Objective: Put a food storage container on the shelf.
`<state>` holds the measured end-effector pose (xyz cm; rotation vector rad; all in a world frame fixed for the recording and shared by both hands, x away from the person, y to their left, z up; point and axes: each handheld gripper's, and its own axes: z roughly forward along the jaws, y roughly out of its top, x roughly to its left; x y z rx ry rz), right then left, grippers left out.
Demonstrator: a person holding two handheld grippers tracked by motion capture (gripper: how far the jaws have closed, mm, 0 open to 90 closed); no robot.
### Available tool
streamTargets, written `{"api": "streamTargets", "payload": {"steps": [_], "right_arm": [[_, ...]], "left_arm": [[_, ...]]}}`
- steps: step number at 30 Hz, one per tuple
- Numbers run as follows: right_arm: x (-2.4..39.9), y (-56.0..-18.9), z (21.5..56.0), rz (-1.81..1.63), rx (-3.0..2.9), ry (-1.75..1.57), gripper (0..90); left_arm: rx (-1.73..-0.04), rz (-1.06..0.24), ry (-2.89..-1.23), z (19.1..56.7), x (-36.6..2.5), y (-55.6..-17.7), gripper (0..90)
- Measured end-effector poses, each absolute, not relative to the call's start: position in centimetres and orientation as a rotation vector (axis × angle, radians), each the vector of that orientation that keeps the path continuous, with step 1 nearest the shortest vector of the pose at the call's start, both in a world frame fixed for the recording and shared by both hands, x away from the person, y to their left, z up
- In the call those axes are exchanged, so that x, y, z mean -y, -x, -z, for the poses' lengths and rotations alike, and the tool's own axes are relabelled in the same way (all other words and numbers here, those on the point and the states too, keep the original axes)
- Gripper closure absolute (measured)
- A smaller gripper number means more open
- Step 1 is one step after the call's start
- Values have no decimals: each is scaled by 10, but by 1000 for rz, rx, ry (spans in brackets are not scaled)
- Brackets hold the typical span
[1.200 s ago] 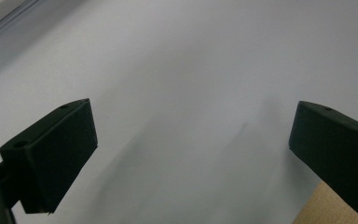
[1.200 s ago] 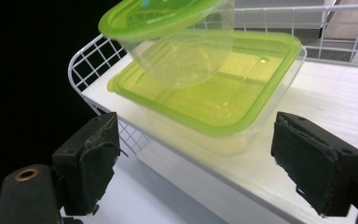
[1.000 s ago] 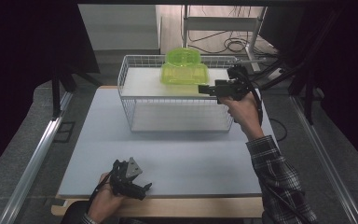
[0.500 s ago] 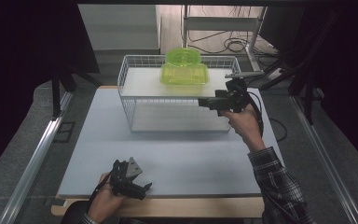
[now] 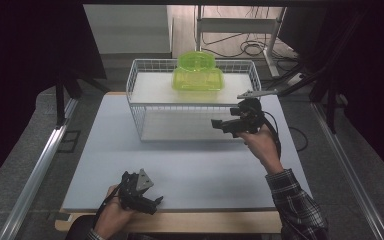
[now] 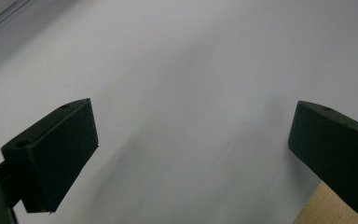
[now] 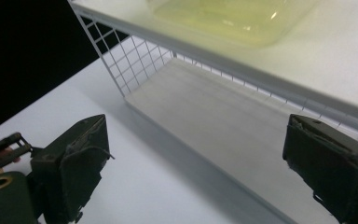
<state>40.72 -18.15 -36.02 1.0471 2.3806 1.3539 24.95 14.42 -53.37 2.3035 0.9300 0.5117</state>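
A translucent yellow-green plastic container [image 5: 198, 75] sits on the top shelf of a white wire rack [image 5: 135, 107] at the back of the table. My right gripper [image 5: 220, 124] hangs just in front of the rack's right end and points left along its front. Its jaws have just been opening, and they stand open with nothing between them. In the right gripper view, the gripper [image 7: 196, 140] looks under the top shelf at the white lower shelf [image 7: 223, 121], with the container [image 7: 233, 18] above. My left gripper [image 5: 152, 204] rests open at the table's near edge, and only the bare mat lies between its jaws [image 6: 191, 130].
A pale grey-blue mat [image 5: 190, 170] covers the table, with a wooden edge [image 5: 180, 222] showing at the front. A metal rail [image 5: 40, 165] runs along the left side. Cables [image 5: 245, 47] and a stand lie on the floor behind the rack.
My right gripper has sunk from the level of the rack's top shelf and come nearer, so it now sits in front of the lower shelf. The left gripper has stayed put.
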Motion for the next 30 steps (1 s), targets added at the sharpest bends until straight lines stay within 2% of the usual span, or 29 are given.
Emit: {"api": "streamTargets", "payload": {"steps": [17,30], "right_arm": [[196,-385,407,-1318,-2369,-1002,46],[204,-369,429,-1272,-2376,-987,9]], "left_arm": [[-931,-516,-2306,535,-143,-249,10],[-923,-522,-2316,535,-143,-249,9]]}}
